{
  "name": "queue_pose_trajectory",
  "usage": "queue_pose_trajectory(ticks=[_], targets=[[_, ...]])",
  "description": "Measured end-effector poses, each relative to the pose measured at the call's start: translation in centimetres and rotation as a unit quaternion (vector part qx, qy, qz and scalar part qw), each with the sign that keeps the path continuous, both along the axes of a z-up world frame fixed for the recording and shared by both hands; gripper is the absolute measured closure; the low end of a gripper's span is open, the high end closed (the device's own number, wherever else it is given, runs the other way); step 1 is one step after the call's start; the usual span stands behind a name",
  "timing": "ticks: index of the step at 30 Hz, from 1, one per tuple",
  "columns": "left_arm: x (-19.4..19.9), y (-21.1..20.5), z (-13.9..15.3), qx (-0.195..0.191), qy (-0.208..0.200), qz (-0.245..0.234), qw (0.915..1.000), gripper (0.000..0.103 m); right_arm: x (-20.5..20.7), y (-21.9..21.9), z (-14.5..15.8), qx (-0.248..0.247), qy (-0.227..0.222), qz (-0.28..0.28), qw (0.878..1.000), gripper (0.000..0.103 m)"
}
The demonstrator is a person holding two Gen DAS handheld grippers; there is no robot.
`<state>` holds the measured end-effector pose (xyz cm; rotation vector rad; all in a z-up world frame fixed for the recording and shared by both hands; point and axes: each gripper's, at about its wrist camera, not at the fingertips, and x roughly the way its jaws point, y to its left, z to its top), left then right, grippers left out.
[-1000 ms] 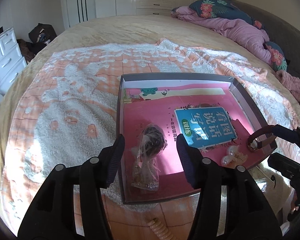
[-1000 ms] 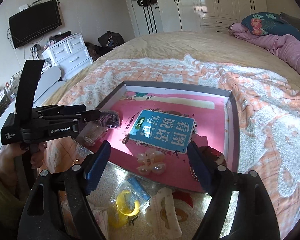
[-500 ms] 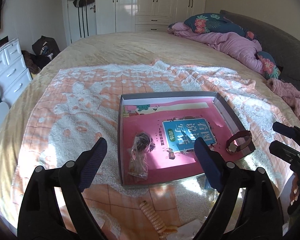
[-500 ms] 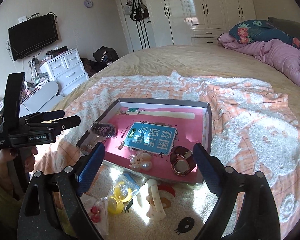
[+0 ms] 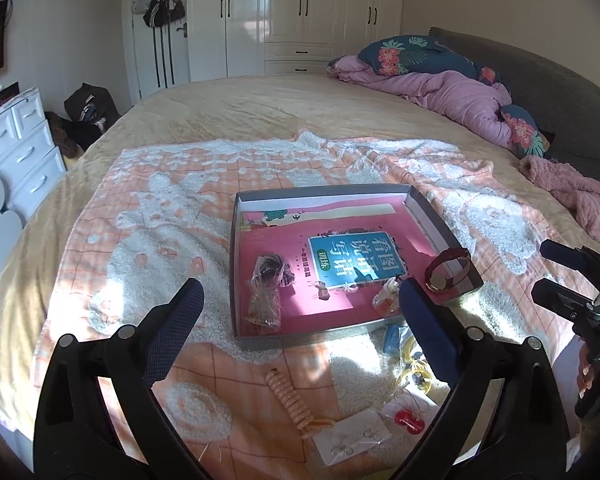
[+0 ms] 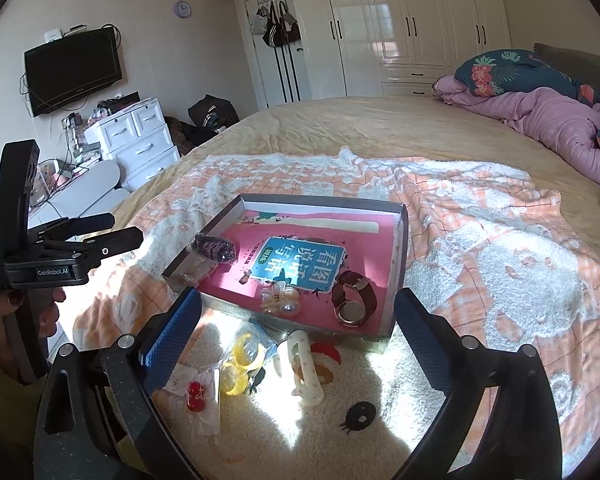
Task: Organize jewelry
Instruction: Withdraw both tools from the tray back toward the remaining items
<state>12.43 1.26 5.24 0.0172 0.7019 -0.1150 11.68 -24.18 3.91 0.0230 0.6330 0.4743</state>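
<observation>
A grey shallow box (image 5: 234, 264) (image 6: 401, 256) with a pink book inside lies on the bed blanket. In it are a bagged dark hair piece (image 5: 269, 280) (image 6: 214, 249), a pearl clip (image 6: 281, 301) and a brown watch (image 5: 448, 275) (image 6: 354, 298). In front of the box lie an orange coil hair tie (image 5: 290, 398), yellow rings in a bag (image 6: 240, 364), red earrings (image 5: 409, 420) (image 6: 196, 394) and a white hair claw (image 6: 305, 368). My left gripper (image 5: 300, 332) is open and empty, held back from the box. My right gripper (image 6: 296, 336) is open and empty above the loose items.
The peach-and-white blanket (image 5: 148, 216) covers the bed. Purple bedding and pillows (image 5: 452, 92) lie at the far right. White drawers (image 6: 138, 140) stand left of the bed. An earring card (image 5: 354, 438) lies near the front edge.
Both grippers have pulled back and up from the box, so more of the bed and the loose items in front shows. Both stay open; the left one opened wider at first.
</observation>
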Motion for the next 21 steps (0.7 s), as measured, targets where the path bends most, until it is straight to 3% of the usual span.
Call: queue_pose_trajectory(ticks=[21], targets=[[-4.8, -0.4, -1.7, 0.005, 0.025, 0.004, 0.9997, 0.010, -3.9, -1.2, -0.7, -0.014, 0.006, 0.008, 1.000, 0.006]])
